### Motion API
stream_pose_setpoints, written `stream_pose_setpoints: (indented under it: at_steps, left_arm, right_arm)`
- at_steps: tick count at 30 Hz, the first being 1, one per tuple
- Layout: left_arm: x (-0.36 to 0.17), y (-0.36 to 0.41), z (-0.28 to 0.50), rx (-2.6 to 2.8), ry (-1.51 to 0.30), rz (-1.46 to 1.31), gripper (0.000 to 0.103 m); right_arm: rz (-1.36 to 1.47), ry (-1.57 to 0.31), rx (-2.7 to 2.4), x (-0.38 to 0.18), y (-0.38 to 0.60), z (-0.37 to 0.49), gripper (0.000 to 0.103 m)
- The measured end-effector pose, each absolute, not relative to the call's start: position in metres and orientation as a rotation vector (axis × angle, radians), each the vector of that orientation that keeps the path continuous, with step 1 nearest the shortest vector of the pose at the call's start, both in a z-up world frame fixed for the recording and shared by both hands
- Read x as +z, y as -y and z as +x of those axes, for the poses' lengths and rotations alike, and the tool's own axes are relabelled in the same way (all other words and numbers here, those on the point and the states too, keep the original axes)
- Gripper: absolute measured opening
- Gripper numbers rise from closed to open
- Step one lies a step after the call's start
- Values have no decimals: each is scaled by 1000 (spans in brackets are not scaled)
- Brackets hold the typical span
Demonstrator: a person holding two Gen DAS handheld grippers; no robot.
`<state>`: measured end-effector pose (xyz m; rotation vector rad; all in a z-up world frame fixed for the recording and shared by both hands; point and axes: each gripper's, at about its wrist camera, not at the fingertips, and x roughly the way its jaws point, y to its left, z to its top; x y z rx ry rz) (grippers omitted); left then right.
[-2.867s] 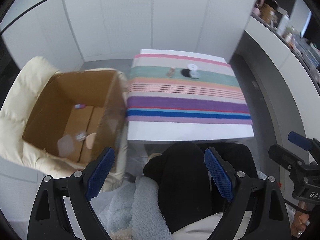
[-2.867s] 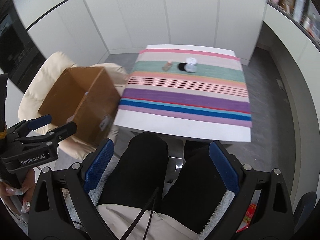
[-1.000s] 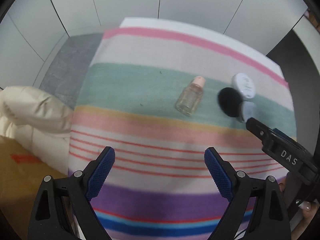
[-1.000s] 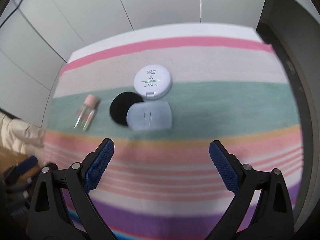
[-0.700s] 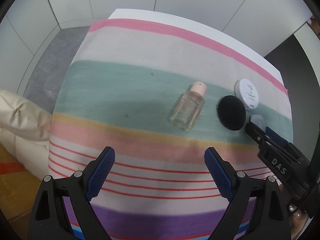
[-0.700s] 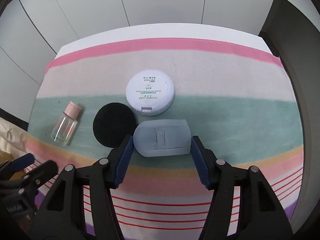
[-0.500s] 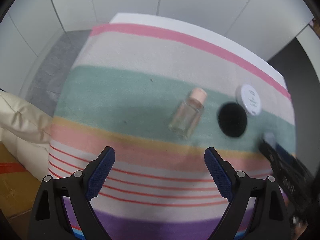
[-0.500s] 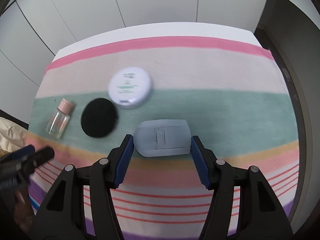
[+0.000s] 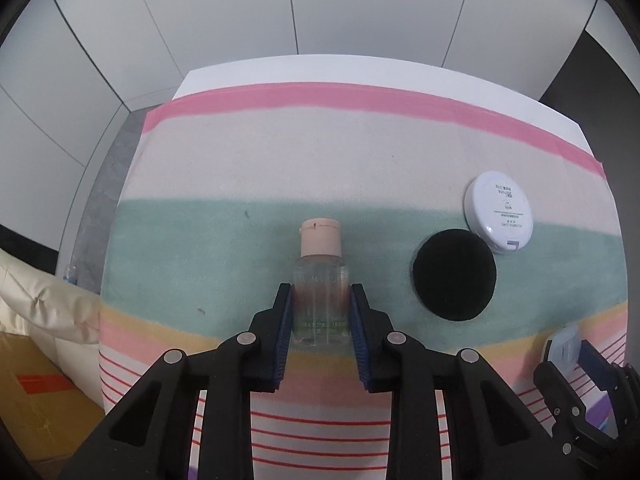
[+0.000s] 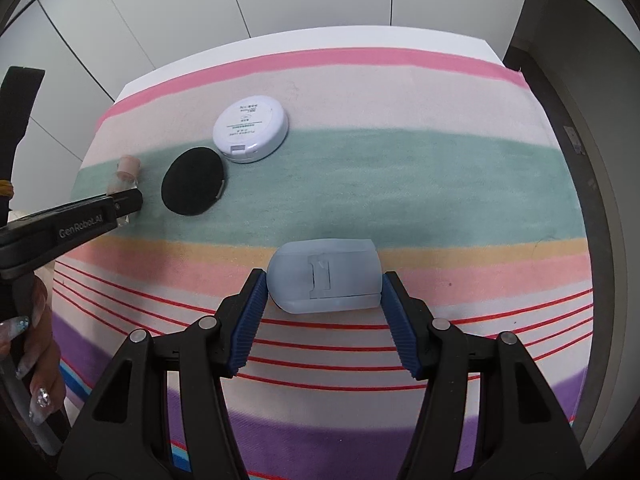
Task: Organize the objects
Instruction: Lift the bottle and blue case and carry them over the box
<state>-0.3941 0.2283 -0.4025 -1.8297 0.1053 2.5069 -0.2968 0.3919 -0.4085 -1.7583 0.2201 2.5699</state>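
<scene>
A small clear bottle with a peach cap lies on the green stripe of the striped cloth. My left gripper is closing its jaws on it, and the blue pads press both sides of its body. In the right wrist view the bottle's cap sticks out past the left gripper. My right gripper is shut on a pale blue plastic case, held flat just over the red-lined stripes. The case also shows at the right edge of the left wrist view.
A black round pad and a white round compact lie on the cloth right of the bottle. A cream cushion and a cardboard box sit off the table's left edge. White wall panels stand behind.
My left gripper moved in over the bottle and closed on it. My right gripper closed on the pale blue case and drew it back from the pad and compact toward the near stripes.
</scene>
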Motion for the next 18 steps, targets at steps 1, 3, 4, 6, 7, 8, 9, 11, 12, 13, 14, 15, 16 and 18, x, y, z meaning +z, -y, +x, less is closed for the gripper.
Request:
stream_pose_setpoints:
  at_steps: [1, 3, 4, 6, 7, 8, 9, 11, 12, 13, 14, 15, 16, 18]
  left_arm:
    - [-402, -227, -394, 2502, -97, -1836, 28]
    - [-403, -227, -389, 2495, -94, -1845, 28]
    - [-404, -226, -390, 2494, -95, -1849, 28]
    - [-399, -227, -386, 2499, -92, -1846, 28]
    - [-395, -226, -384, 2502, -93, -1840, 28]
    - [-393, -225, -384, 2505, -95, -1838, 28]
    - [-388, -225, -383, 2509, -95, -1830, 28]
    - [-378, -224, -382, 2521, -90, -1806, 28]
    - [-372, -225, -382, 2528, -94, -1796, 28]
    - [-364, -225, -381, 2537, -94, -1784, 28]
    - [-358, -224, -381, 2540, -93, -1776, 28]
    - [-350, -224, -380, 2544, -93, -1767, 28]
    - [-343, -223, -379, 2550, -91, -1758, 28]
    - [-325, -222, -376, 2566, -96, -1731, 28]
  right_arm:
    - [-1754, -212, 2574, -406, -393, -295, 60]
    - [-1748, -210, 2580, -403, -392, -296, 60]
    - [-1746, -214, 2580, -400, -393, -296, 60]
    - [-1743, -215, 2582, -397, -394, -296, 60]
    - [-1740, -211, 2580, -395, -395, -297, 60]
    - [-1733, -207, 2577, -392, -395, -296, 60]
    - [-1728, -207, 2577, -388, -396, -296, 60]
    - [-1714, -204, 2578, -380, -398, -295, 60]
    - [-1703, -198, 2579, -374, -399, -294, 60]
    - [-1695, -194, 2581, -368, -399, -293, 60]
    - [-1685, -192, 2584, -361, -399, -292, 60]
    - [-1672, -187, 2588, -353, -400, -290, 60]
    - [-1656, -180, 2593, -343, -400, -289, 60]
    - [-1637, -165, 2605, -328, -399, -287, 60]
